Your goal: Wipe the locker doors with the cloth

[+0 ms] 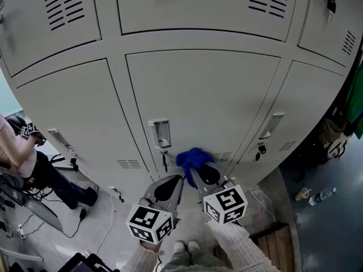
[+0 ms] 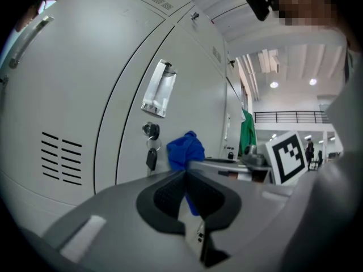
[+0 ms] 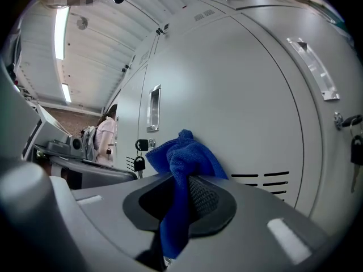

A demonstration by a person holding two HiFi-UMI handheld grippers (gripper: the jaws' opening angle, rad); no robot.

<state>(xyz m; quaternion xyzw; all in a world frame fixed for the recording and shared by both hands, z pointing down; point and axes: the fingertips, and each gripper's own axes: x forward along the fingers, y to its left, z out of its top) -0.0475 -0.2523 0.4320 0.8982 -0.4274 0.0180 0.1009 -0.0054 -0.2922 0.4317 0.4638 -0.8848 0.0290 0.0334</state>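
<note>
A row of pale grey metal locker doors fills the head view, and the middle locker door (image 1: pixel 198 95) serves as the landmark. The right hand-held gripper (image 1: pixel 199 171) points at that door's lower edge, its jaws clamped on a blue microfibre cloth (image 1: pixel 193 158). In the right gripper view, the cloth (image 3: pixel 181 157) bunches above the pads and a strip hangs down between them. The bunched top sits at the door's lower part, though actual contact cannot be told. The cloth lies between the door's hanging key (image 1: pixel 164 162) and its dark vent slots (image 1: pixel 222 156), and below its recessed metal handle (image 1: pixel 160 133). The left hand-held gripper (image 1: pixel 174 181) hovers near the door's bottom left, beside the right one. Its jaws are together with nothing gripped. A person in a pink top (image 1: pixel 22 157) stands well to the left of the door, and a green garment (image 2: pixel 247 132) hangs far to its right.
</note>
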